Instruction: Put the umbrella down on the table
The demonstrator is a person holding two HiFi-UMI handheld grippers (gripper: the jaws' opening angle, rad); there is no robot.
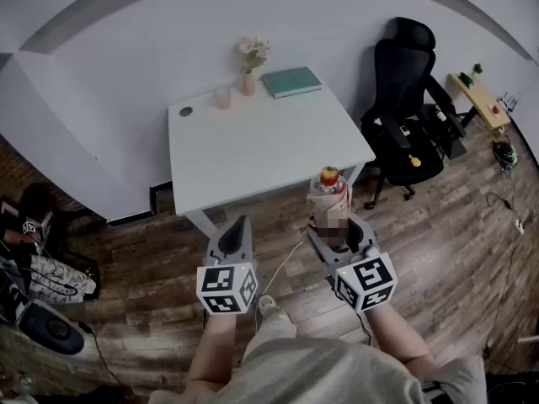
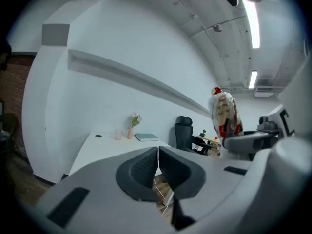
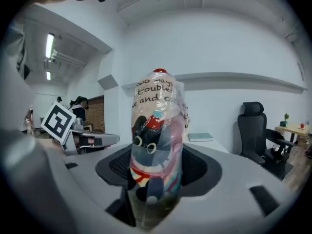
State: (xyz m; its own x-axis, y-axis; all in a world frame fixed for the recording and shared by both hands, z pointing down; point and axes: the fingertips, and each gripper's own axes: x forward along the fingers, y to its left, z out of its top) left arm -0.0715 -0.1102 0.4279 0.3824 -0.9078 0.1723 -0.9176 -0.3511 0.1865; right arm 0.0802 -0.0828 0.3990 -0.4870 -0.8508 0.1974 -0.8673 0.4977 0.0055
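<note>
Plastic-sleeved umbrella (image 3: 155, 150), lower end hidden

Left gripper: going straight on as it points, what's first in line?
Probably the near edge of the white rectangular table; the left gripper aims at it, but depth is unclear.

The left claw (image 2: 158, 151) has its jaws pressed together with nothing between them. Beyond them stands a white worktop (image 2: 100, 152) against the wall, carrying a pink cup (image 2: 118, 134), a vase of flowers (image 2: 131, 129) and a green book (image 2: 146, 137). A black office chair (image 2: 184, 133) stands just right of it. At the right, the right claw (image 2: 247, 141) holds an upright wrapped umbrella (image 2: 224, 113).
</note>
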